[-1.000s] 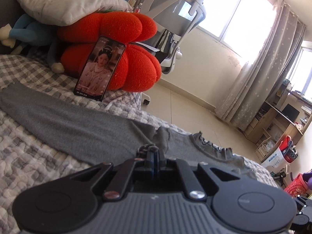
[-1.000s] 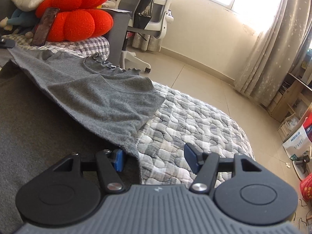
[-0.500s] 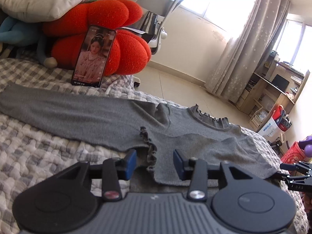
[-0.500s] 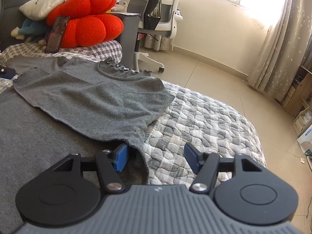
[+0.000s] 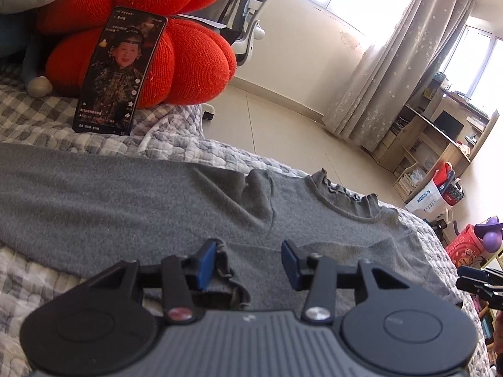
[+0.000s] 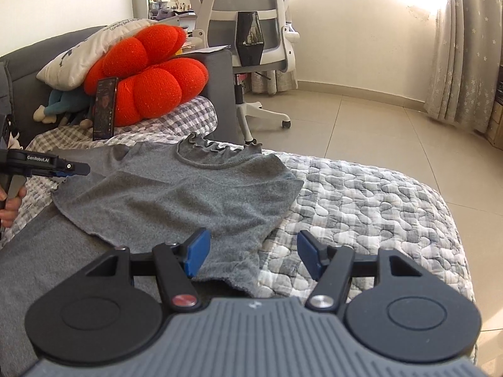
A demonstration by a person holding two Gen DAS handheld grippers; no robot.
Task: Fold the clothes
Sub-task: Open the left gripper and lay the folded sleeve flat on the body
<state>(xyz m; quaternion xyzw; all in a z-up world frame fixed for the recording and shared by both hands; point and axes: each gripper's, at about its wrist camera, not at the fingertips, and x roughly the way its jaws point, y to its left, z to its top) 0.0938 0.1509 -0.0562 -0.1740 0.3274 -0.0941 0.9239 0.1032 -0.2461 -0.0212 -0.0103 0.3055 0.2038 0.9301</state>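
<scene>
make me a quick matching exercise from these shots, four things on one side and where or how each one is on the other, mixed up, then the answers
Things:
1. phone
2. grey top
3. office chair
4. left gripper

Places or states:
A. spread flat on the quilt
B. standing on the tiled floor beside the bed
C. propped upright against the red cushion
D. open, fingers either side of a frilled edge

Pairs: 1-C, 2-A, 3-B, 4-D

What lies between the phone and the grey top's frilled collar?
Only quilted bedspread between the phone and the frilled collar, clearest in the right wrist view.
</scene>
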